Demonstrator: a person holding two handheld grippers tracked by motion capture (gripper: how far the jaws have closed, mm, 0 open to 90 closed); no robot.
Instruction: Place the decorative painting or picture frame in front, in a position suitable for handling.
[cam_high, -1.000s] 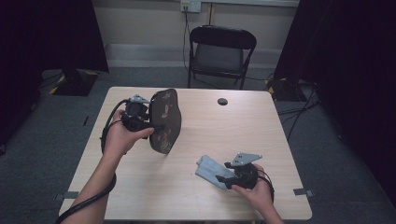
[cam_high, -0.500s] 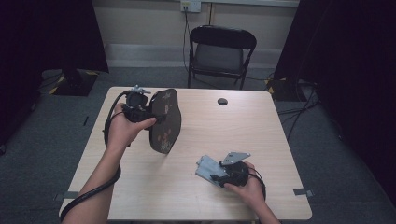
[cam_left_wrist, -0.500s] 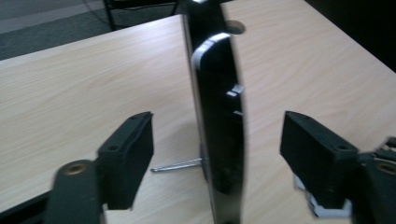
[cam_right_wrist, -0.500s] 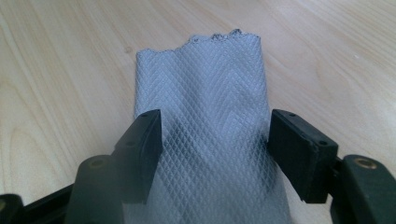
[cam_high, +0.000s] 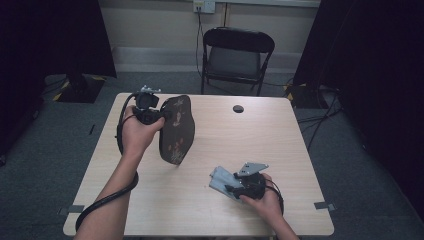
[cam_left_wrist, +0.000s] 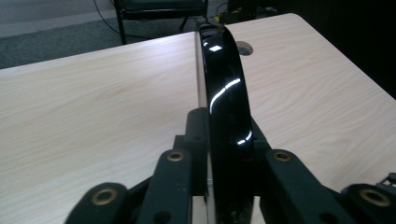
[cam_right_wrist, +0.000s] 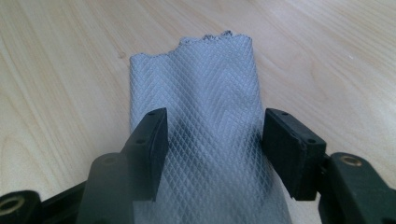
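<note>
I see the left gripper clamped on the dark plate's edge — plate held upright, far-left over the table. Right gripper, near right, jaws apart astride the grey cloth — cloth flat on the wood.

The table is pale, light-coloured wood with fine grain lines running across it, and a small dark round hole sits near its far edge. On the left, the left gripper is black, with brass-coloured rings in its joints, and it grips a plate whose rim is glossy black with white highlights; the broad face is dark brown with small pale and reddish specks toward its near end. Near the right, the right gripper is black, topped by a grey plate. The cloth is pale blue-grey, woven in a fine diamond pattern. The far chair is black, the floor grey.
</note>
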